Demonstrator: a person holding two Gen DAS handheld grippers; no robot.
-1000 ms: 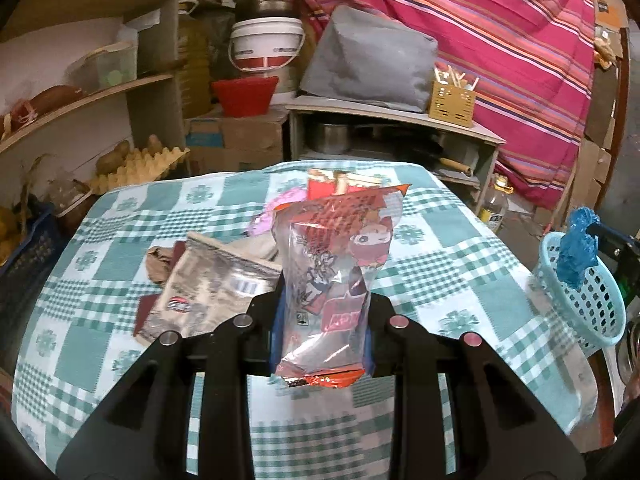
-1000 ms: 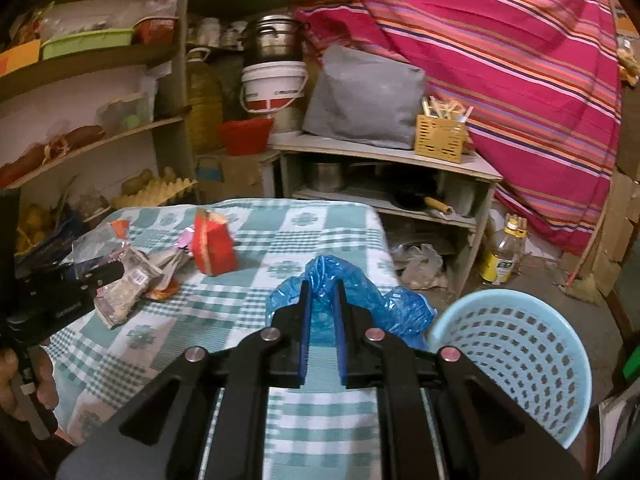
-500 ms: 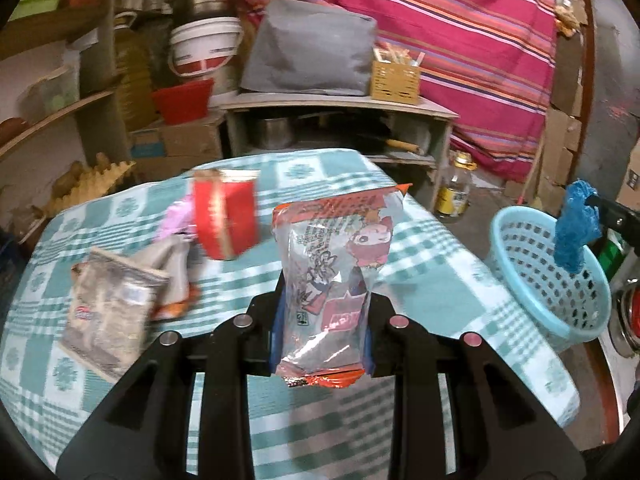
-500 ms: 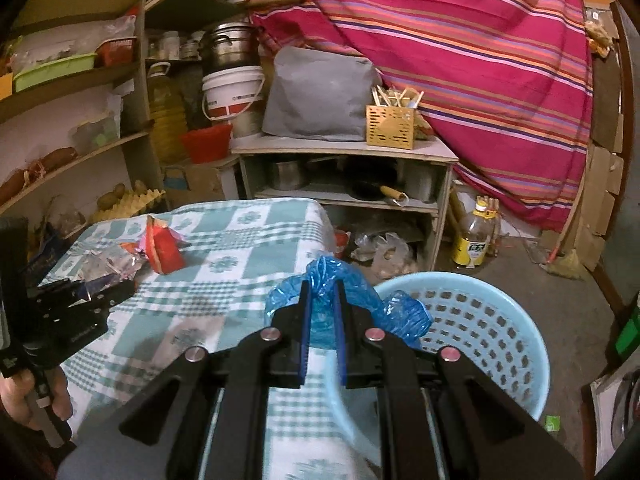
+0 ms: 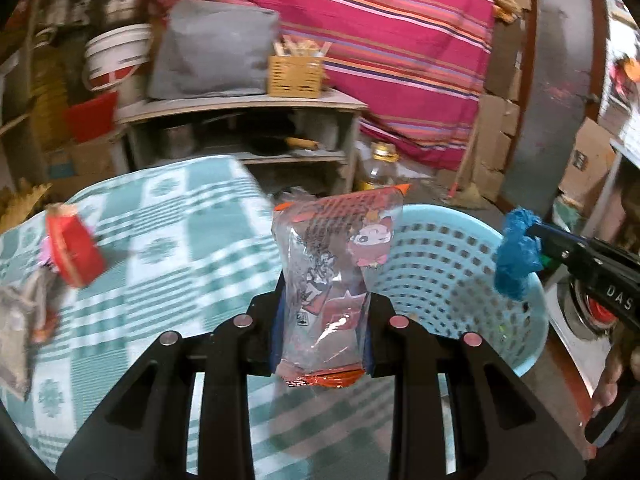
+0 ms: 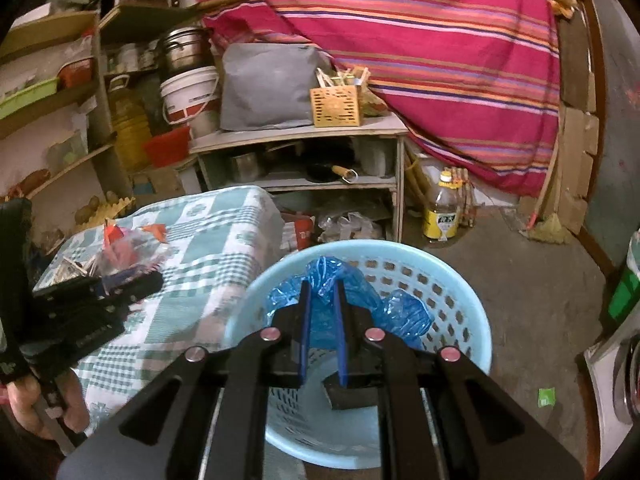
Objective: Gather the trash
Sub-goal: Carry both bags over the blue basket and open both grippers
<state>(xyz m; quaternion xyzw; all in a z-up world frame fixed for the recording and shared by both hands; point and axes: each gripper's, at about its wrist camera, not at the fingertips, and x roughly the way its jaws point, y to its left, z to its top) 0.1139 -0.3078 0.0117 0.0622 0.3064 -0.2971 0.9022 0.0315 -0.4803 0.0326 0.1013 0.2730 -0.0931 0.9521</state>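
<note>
My left gripper (image 5: pixel 324 300) is shut on a clear snack wrapper (image 5: pixel 332 280) with cartoon print, held upright over the table's right edge, beside the light blue basket (image 5: pixel 448 252). My right gripper (image 6: pixel 321 292) is shut on a crumpled blue plastic bag (image 6: pixel 352 300) and holds it over the open basket (image 6: pixel 464 300). The bag also shows at the basket's right rim in the left wrist view (image 5: pixel 516 256). A red carton (image 5: pixel 74 256) and other wrappers (image 5: pixel 16 332) lie on the checked table (image 5: pixel 180 240).
A shelf unit (image 6: pixel 304 148) with pots stands behind the table. An oil bottle (image 6: pixel 442 212) sits on the floor near the striped curtain (image 6: pixel 440 40). A small green scrap (image 6: pixel 546 396) lies on the floor right of the basket.
Both grippers have swung right toward the basket. The blue bag has moved from beside the basket to above its opening. The snack wrapper has come to the table's right edge.
</note>
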